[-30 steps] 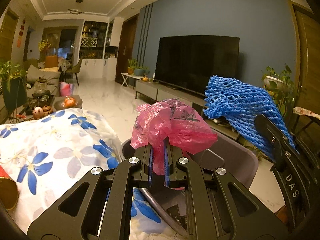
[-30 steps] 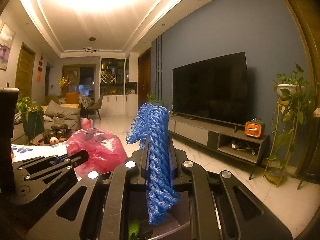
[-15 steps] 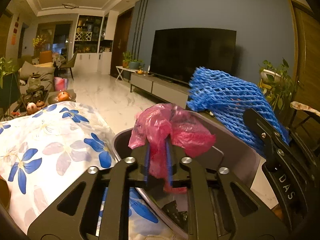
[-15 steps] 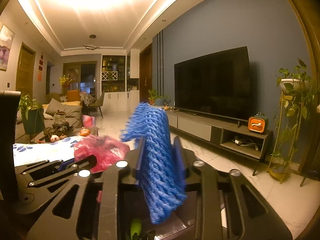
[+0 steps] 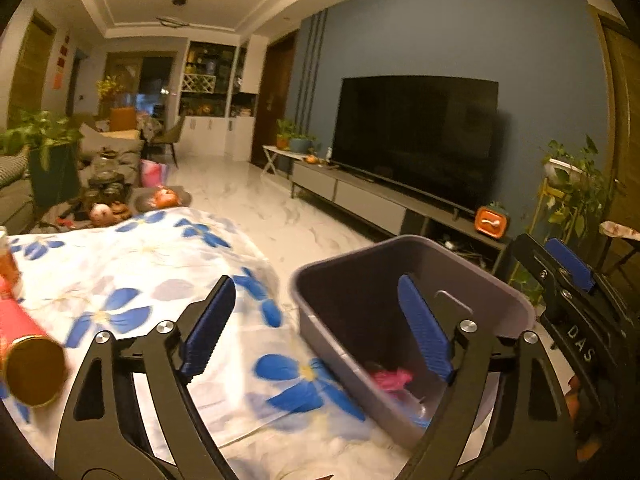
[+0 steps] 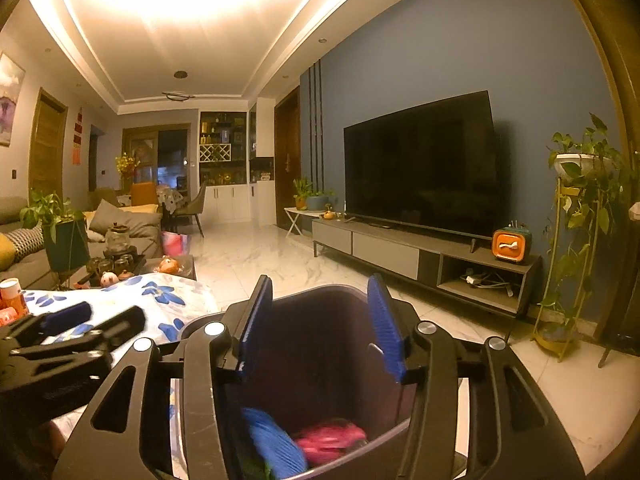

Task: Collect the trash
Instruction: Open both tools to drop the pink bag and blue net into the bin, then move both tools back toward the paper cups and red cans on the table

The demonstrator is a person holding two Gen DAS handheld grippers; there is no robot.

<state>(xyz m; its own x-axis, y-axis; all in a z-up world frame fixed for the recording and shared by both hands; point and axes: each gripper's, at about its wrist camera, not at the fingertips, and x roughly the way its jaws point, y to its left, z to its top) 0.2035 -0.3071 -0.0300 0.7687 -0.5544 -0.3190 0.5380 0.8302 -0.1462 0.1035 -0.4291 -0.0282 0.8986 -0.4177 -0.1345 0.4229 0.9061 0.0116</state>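
Grey bin [image 6: 332, 312] holding pink bag [image 6: 332, 438], blue net [image 6: 272, 444], both claws [image 5: 316, 328] [image 6: 320, 324] wide, empty

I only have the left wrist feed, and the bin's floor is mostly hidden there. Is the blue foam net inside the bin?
Observer: Yes. The right wrist view shows the blue foam net lying at the bottom of the grey bin.
Operator: Where is it relative to the pink bag?
Observer: The pink plastic bag lies right beside it, on its right; I cannot tell whether they touch.
Operator: Is the right gripper empty?
Observer: The right gripper is open above the bin, holding nothing.
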